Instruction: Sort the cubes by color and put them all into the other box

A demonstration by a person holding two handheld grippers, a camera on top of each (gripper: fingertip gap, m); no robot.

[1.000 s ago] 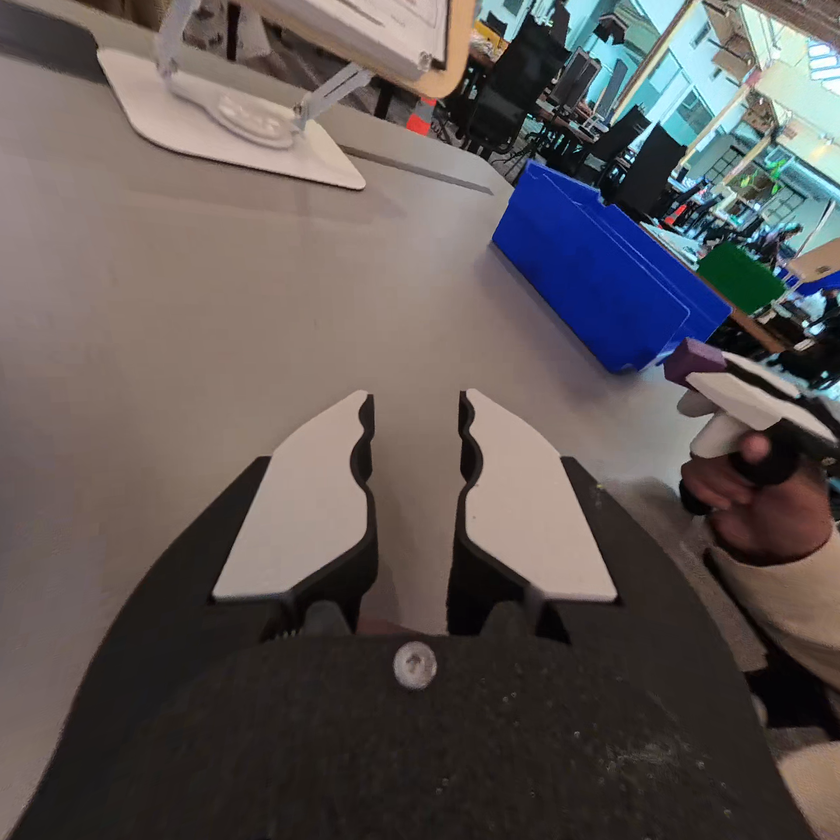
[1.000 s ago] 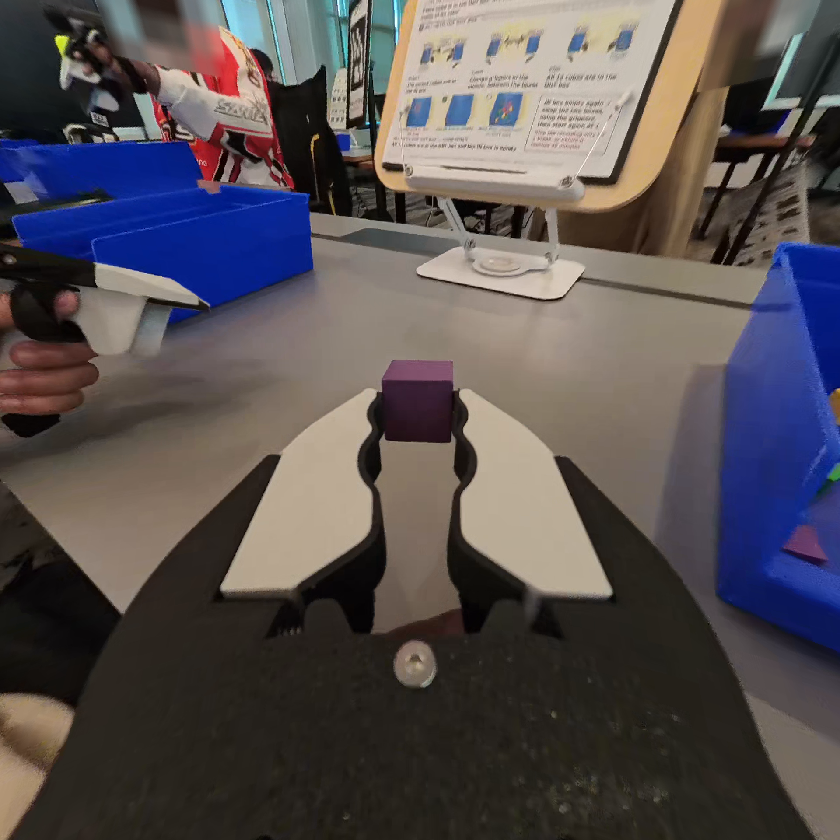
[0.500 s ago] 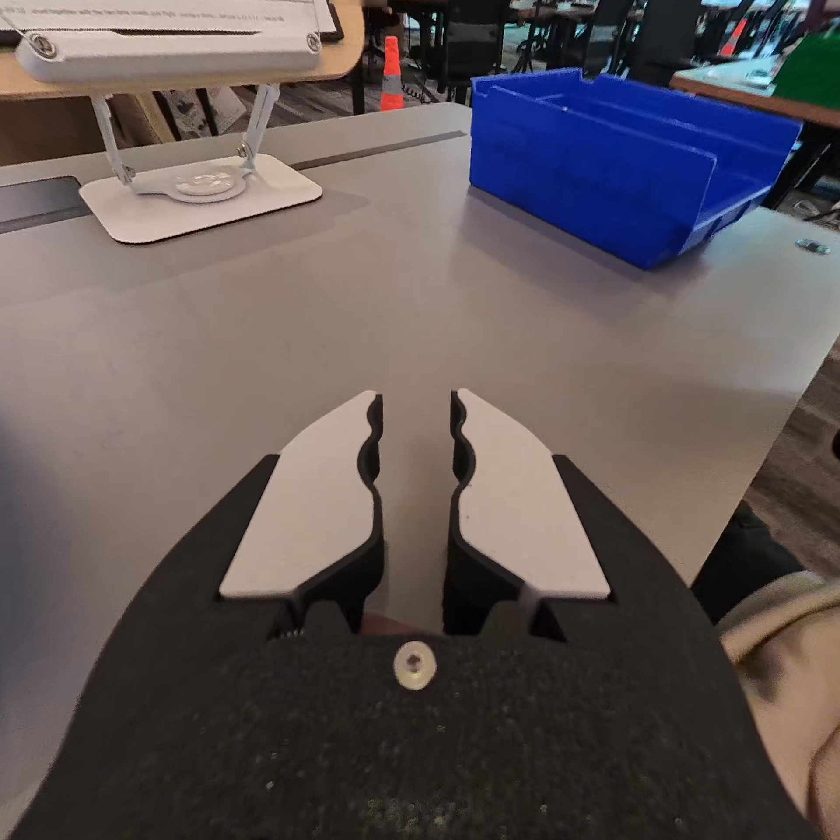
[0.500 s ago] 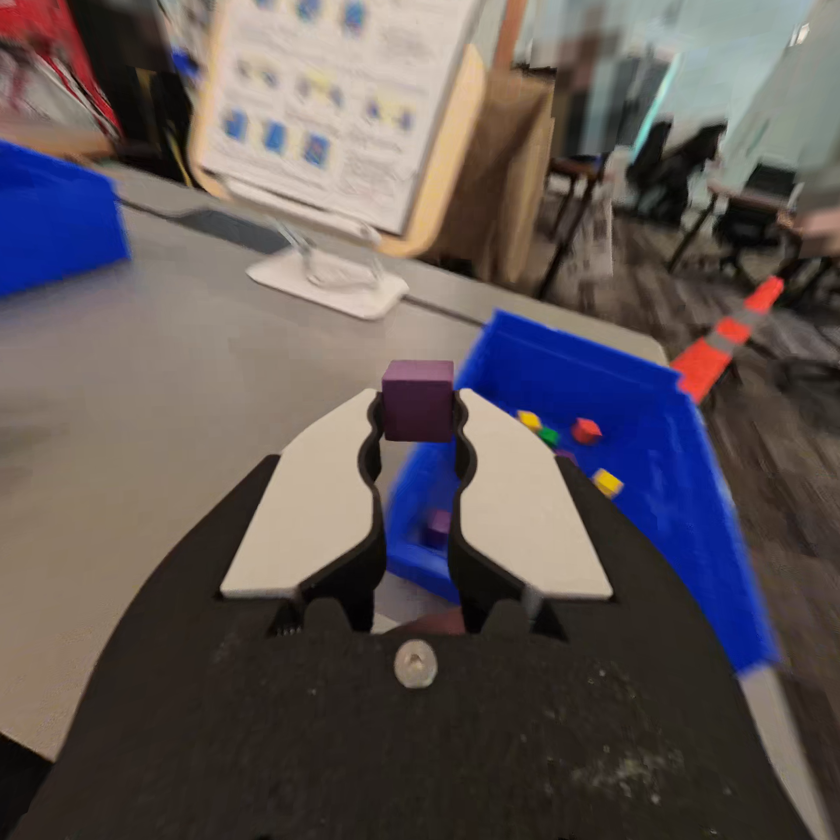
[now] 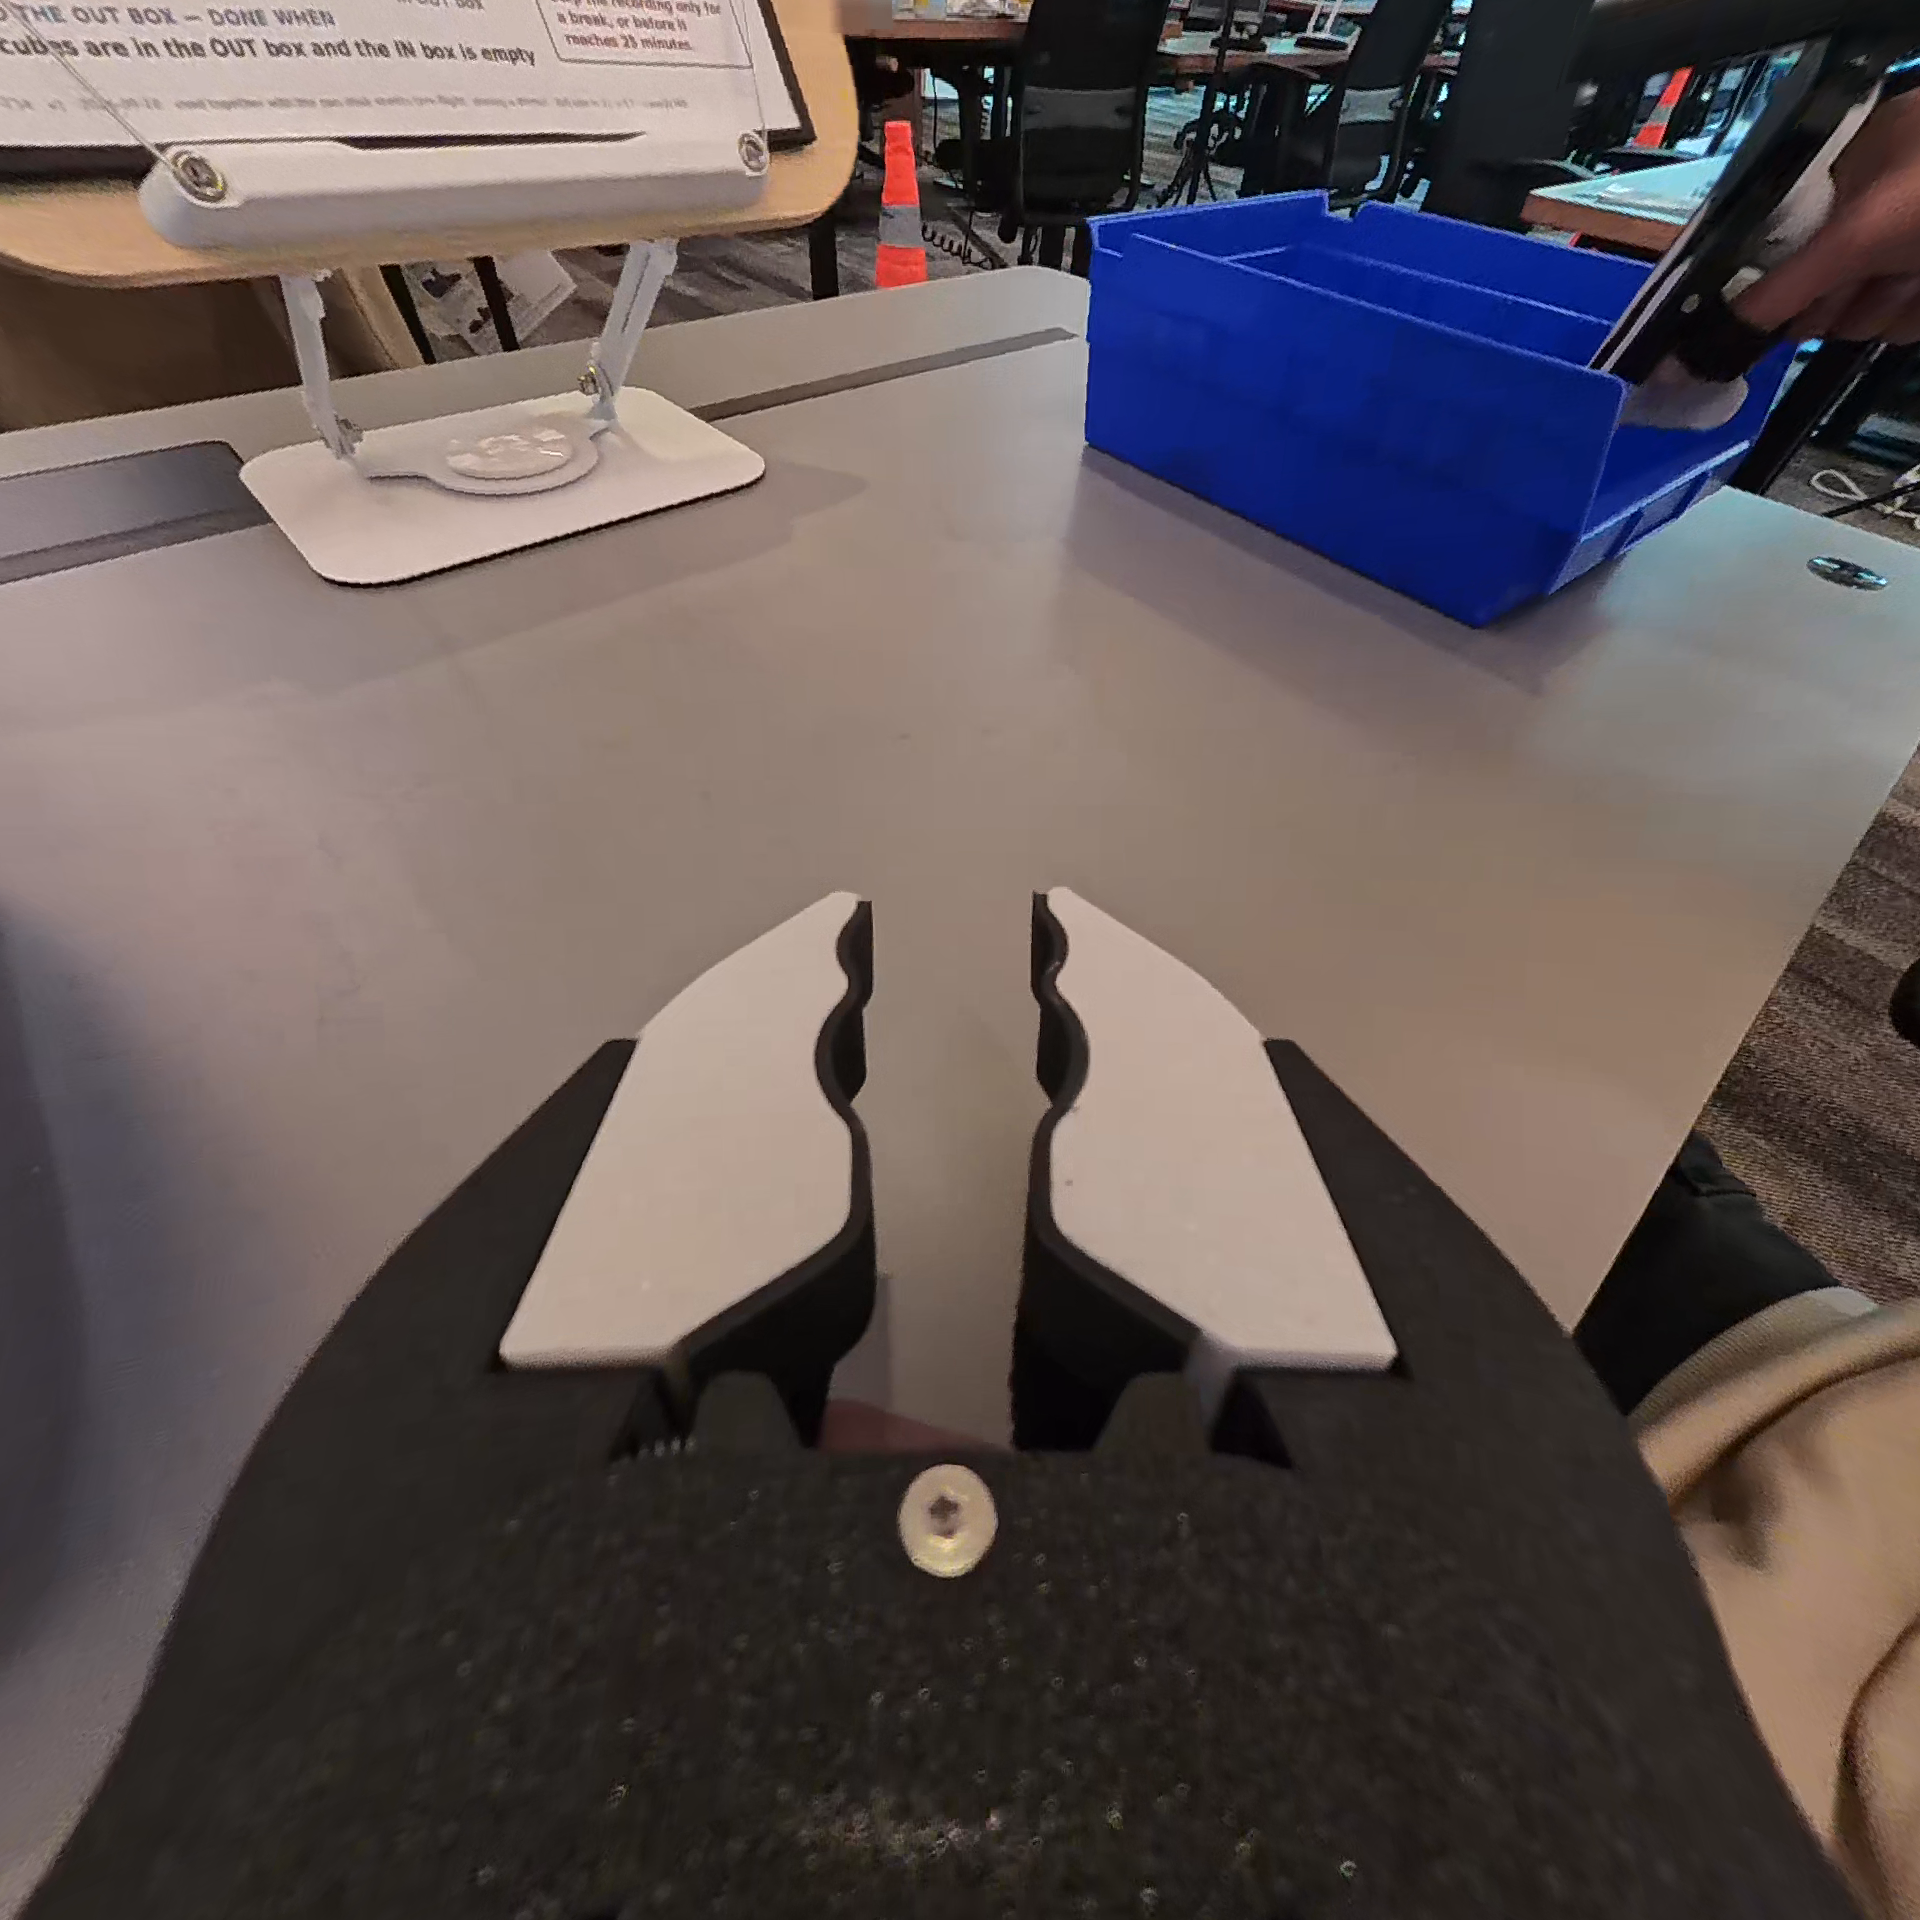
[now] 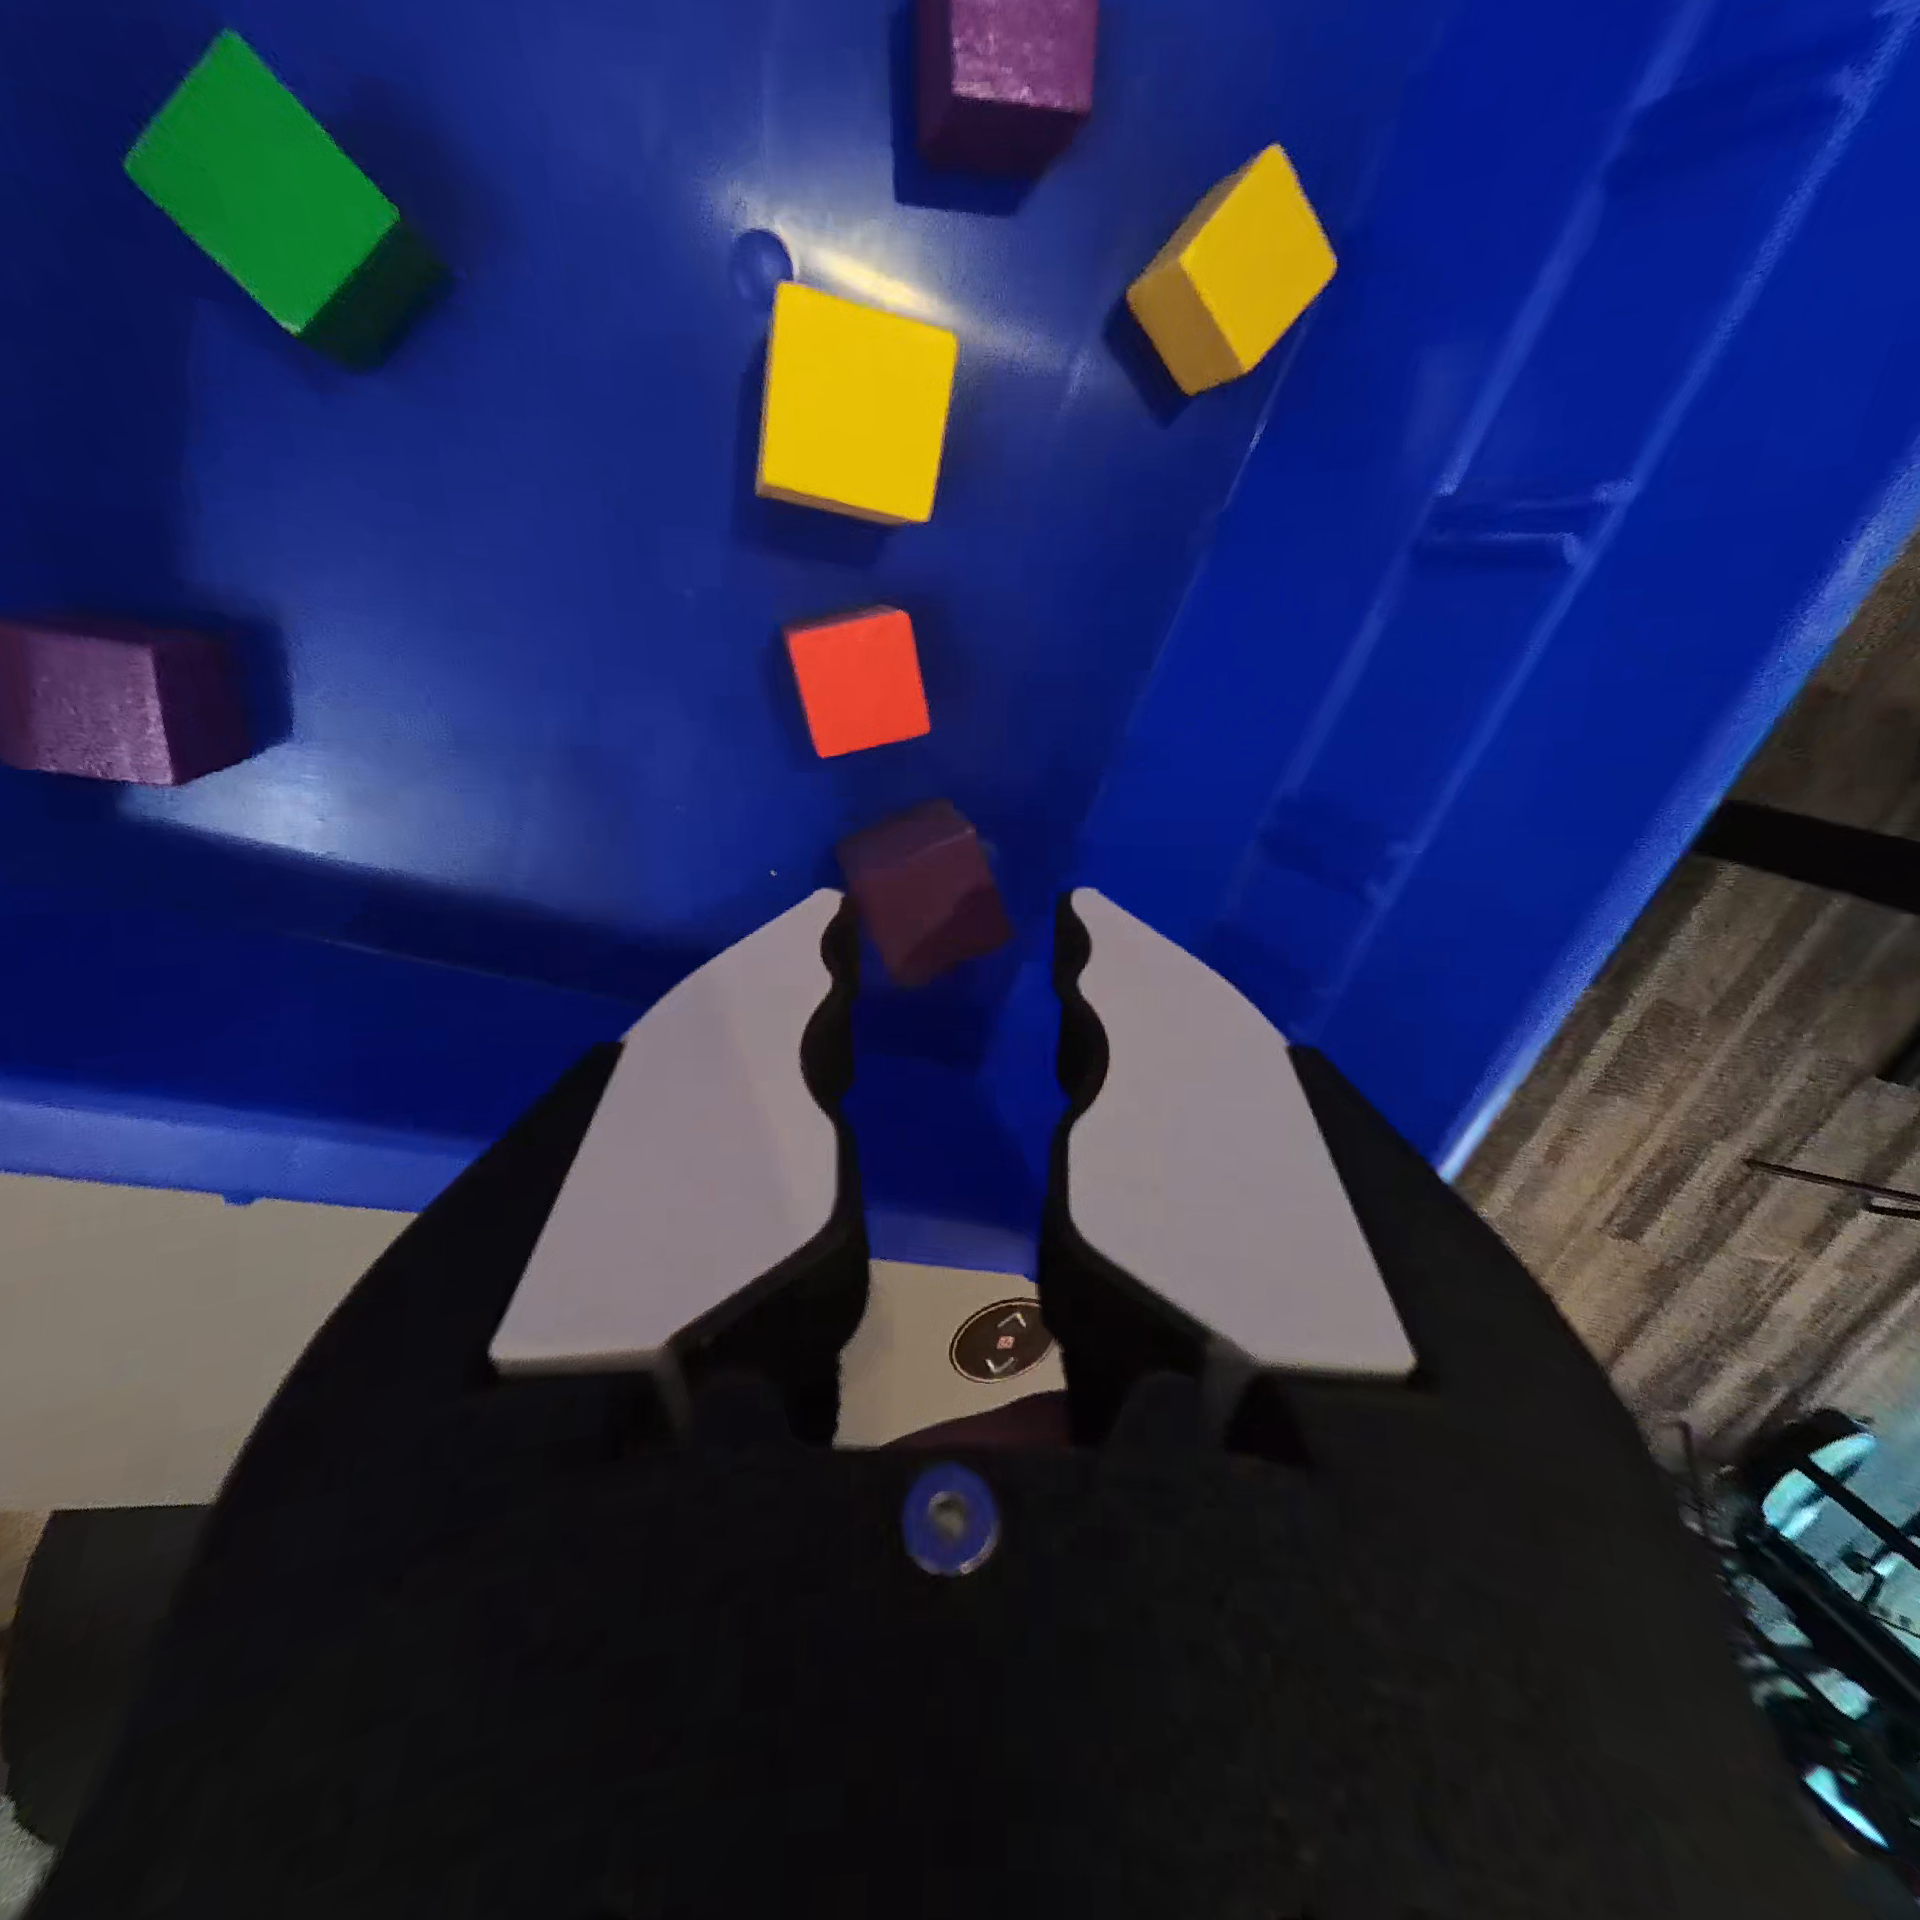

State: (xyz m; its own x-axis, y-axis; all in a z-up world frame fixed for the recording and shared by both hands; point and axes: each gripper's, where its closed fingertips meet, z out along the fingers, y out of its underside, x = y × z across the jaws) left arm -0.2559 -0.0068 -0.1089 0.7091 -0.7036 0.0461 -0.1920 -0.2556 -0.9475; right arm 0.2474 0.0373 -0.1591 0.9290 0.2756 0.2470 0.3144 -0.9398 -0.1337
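Right claw (image 6: pixel 948 906) gapes over tilted purple cube (image 6: pixel 923 889), red cube (image 6: pixel 857 681) beyond.

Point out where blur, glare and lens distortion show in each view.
Left wrist view: sharp on the open left gripper; the grey tabletop bows from the wide lens; the right gripper over the blue plastic box is smeared. Right wrist view: the tilted dark purple cube at the open right gripper is blurred; white glare streaks mark the box floor.
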